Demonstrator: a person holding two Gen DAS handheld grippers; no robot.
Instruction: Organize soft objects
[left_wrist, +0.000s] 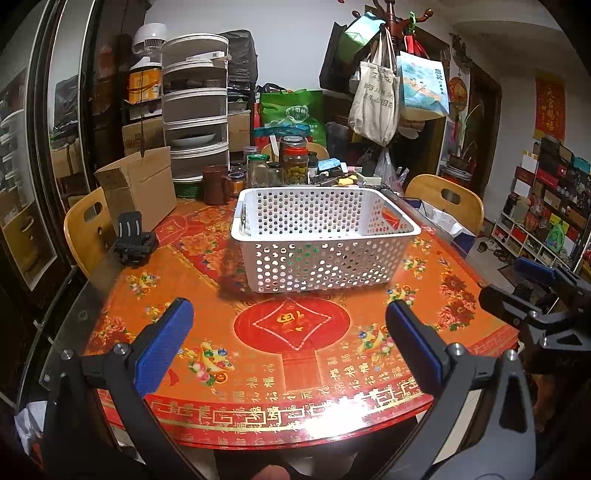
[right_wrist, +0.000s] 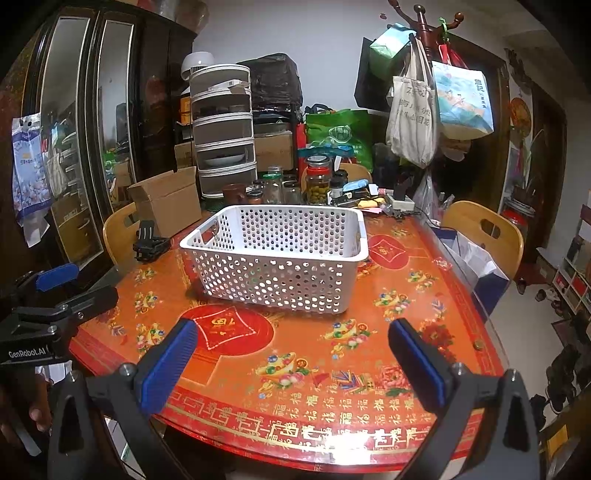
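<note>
A white perforated plastic basket stands on the red and orange patterned table; it also shows in the right wrist view. Green shows faintly through its front holes; I cannot tell what lies inside. My left gripper is open and empty, hovering over the table's near edge in front of the basket. My right gripper is open and empty, also near the front edge. The right gripper also shows at the right edge of the left wrist view. No soft object is plainly visible on the table.
A cardboard box and a black clip-like holder sit at the table's left. Jars, a brown mug and clutter line the far edge. Wooden chairs stand left and right. Bags hang on a coat rack.
</note>
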